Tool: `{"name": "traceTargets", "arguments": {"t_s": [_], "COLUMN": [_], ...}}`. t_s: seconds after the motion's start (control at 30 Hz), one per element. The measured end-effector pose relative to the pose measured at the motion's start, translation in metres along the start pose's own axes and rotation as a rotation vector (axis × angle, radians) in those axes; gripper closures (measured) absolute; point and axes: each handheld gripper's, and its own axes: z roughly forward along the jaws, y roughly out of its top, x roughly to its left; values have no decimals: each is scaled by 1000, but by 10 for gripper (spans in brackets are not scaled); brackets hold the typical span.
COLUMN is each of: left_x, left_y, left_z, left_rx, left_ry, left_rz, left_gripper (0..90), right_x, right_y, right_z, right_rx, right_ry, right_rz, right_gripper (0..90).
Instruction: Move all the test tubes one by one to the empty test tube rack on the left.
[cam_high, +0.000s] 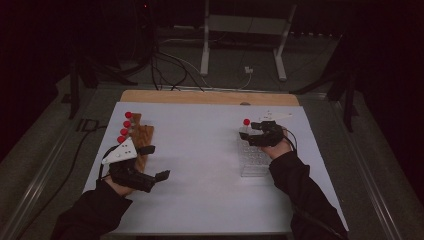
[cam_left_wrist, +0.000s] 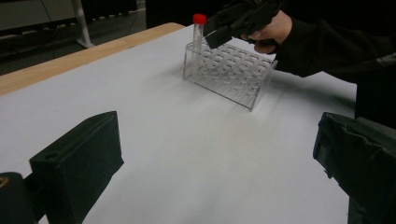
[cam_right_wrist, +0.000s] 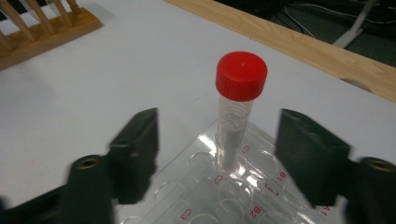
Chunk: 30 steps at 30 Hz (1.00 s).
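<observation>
— Where is the tube now?

— The tube with the red cap (cam_right_wrist: 236, 109) stands upright in a corner hole of the clear rack (cam_right_wrist: 243, 196), the corner farthest from me. On the high view it is at about 2 o'clock from the middle of the white table (cam_high: 200, 165). The holes near it carry red labels, but I cannot say for sure which hole holds it.

— And your right gripper?

— My right gripper (cam_right_wrist: 217, 149) is just behind the tube. Its jaws stand about half open, one on each side of the tube, and I see a clear gap on both sides. The pads do not touch it, so nothing is held.

— The left one?

— My left gripper (cam_high: 155, 162) is at about 8 o'clock on the table, well apart from the rack. The jaws are wide open and there is only bare table between them.

— Anything else there?

— A wooden rack (cam_high: 142, 137) lies just beside the left gripper, at about 10 o'clock, with four red-capped tubes (cam_high: 124, 128) along its left side.
</observation>
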Motion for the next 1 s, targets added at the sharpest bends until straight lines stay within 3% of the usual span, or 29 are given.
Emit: {"name": "traceTargets", "arguments": {"t_s": [0.17,0.4,0.67,1.0], "left_x": [0,0,0,-3], "left_y": [-1,-1,-1,3], "left_z": [1,1,2,3], "left_rx": [3,4,8,7], "left_ry": [1,2,1,-3], "left_rz": [-1,0,-3,11], "left_gripper": [19,19,19,20], "right_x": [-1,-1,-1,8], "right_y": [1,2,7,28], "right_z": [3,11,4,-25], "right_rx": [8,46,30,-34], "right_ry": [4,-44,-50,-57], "right_rz": [-4,-27,-37,-79], "right_gripper": [543,736,750,751]}}
